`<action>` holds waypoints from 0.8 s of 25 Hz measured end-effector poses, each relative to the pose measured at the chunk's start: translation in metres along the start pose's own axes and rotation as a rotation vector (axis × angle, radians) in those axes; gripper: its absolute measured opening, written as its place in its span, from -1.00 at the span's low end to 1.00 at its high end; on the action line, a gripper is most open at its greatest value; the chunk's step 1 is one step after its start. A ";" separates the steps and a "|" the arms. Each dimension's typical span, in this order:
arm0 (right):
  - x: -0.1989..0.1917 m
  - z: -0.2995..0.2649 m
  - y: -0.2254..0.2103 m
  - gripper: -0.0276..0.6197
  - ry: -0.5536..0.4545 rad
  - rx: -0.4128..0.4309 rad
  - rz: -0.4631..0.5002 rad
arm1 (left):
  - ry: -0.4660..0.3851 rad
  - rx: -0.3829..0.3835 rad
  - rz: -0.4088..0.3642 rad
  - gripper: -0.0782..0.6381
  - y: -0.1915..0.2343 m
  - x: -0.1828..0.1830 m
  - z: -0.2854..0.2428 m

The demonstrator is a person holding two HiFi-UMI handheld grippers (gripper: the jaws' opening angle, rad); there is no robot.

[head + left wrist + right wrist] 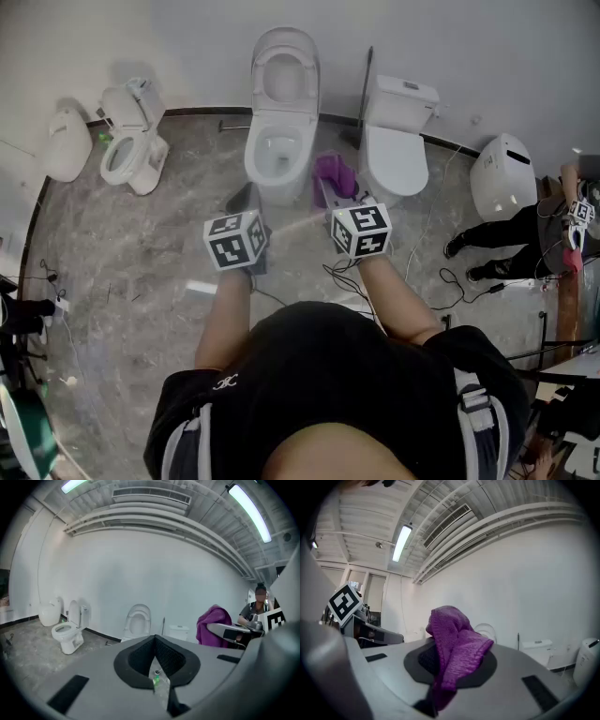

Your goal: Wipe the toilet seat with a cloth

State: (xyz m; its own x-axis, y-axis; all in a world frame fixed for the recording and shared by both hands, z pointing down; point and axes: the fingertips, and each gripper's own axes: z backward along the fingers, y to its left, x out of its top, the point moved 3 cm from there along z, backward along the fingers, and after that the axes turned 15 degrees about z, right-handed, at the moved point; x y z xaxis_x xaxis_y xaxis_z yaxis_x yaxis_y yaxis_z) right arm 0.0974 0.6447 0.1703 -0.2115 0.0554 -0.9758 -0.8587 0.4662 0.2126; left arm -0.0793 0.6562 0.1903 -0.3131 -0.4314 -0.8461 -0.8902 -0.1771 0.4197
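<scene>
Marble floor [141, 244], toilets [281, 141] along wall [187, 47]; left gripper [155, 644] clenched, right gripper [333, 200] grasping purple cloth [457, 648].

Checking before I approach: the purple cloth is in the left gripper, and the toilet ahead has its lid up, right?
No: the purple cloth is in the right gripper, as the right gripper view shows. The toilet ahead does have its lid up.

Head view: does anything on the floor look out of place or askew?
Yes. The left toilet stands turned at an angle to the wall, while the middle toilet faces straight out. Loose cables also trail about on the right.
</scene>
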 end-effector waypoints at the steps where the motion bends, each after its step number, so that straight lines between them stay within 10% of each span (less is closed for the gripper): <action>1: 0.000 -0.002 0.001 -0.74 -0.002 -0.003 -0.002 | 0.004 -0.001 -0.003 -0.76 0.002 0.000 -0.001; 20: 0.009 -0.027 0.038 -0.74 0.004 -0.081 -0.009 | 0.052 -0.048 -0.050 -0.76 0.038 0.014 0.001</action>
State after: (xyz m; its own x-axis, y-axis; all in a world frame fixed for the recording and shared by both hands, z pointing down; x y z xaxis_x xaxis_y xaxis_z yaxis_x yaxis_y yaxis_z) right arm 0.0504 0.6391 0.1713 -0.2057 0.0477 -0.9775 -0.8954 0.3938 0.2076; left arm -0.1183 0.6444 0.1939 -0.2499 -0.4664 -0.8486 -0.8869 -0.2413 0.3939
